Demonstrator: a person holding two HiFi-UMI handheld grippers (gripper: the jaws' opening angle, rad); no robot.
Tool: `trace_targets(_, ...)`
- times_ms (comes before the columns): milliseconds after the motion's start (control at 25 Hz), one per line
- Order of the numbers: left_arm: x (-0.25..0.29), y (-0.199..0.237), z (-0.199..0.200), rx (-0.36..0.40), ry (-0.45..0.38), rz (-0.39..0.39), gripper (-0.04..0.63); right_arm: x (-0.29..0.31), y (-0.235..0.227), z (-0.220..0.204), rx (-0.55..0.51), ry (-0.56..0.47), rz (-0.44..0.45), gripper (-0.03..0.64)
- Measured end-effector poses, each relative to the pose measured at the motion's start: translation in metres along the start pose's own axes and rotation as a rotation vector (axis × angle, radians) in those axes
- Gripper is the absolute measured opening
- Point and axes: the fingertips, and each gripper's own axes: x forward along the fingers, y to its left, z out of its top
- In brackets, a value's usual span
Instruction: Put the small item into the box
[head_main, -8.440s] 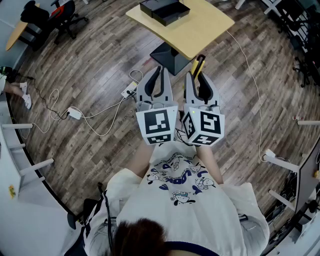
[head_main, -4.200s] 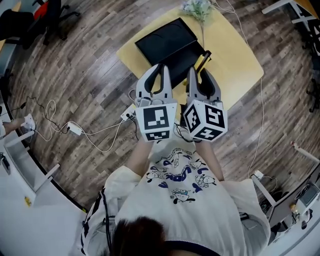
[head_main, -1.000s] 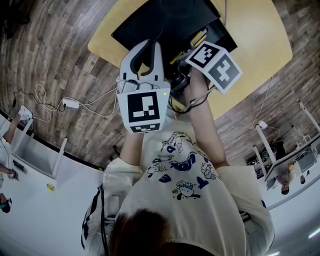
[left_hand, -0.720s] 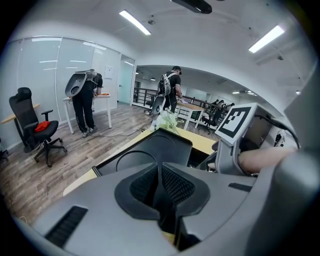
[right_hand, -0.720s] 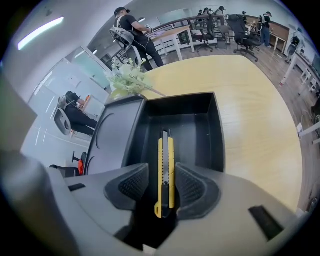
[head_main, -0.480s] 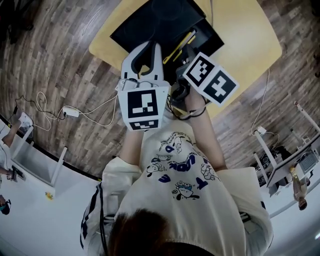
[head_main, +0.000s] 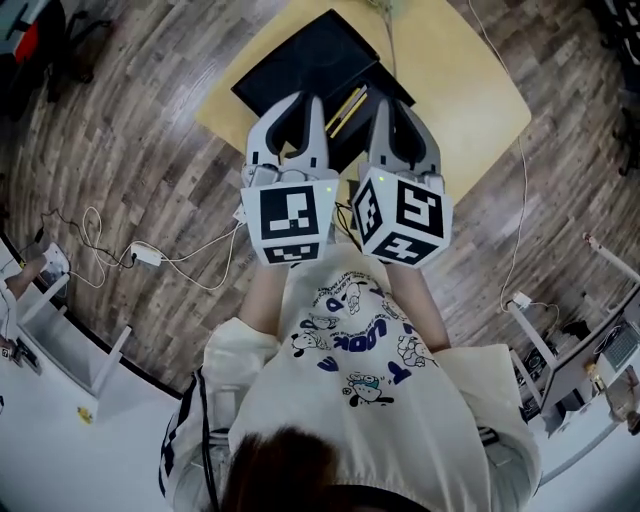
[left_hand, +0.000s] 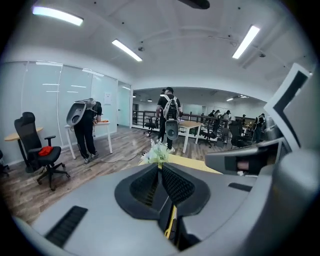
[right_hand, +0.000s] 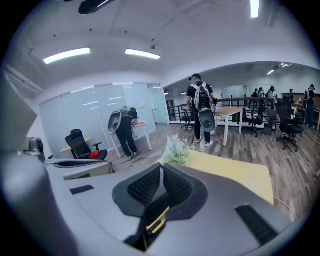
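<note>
A slim yellow item (head_main: 350, 103) lies inside the open black box (head_main: 310, 62) on the yellow table (head_main: 460, 90). My left gripper (head_main: 305, 100) and right gripper (head_main: 385, 102) hang side by side above the box's near edge, pointing slightly down. In the left gripper view the left gripper (left_hand: 159, 167) has its ribbed pads pressed together on nothing. The right gripper (right_hand: 161, 167) has just been closing and is shut with nothing between its pads. A yellow strip (right_hand: 155, 222) shows through the gap below them.
A white flower bunch (left_hand: 159, 151) stands at the table's far edge. Cables and a power strip (head_main: 140, 255) lie on the wood floor to the left. People stand at desks (right_hand: 200, 112) farther off, with an office chair (left_hand: 35, 150) nearby.
The right gripper has risen out of the box, rolled back upright and shut, leaving the yellow item in the box. The left gripper has risen too.
</note>
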Motion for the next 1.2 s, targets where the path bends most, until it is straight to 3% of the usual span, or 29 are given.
trace_targets(400,-0.042,-0.028,0.057,0.048,-0.160,0.032,0.035,-0.055,0.013,0.054,-0.082,-0.216,0.116,0.041)
trace_targets(1200,-0.104,-0.045,0.086,0.069,-0.292,0.099,0.035,-0.111,0.032,0.073,-0.127,-0.333,0.212,0.038)
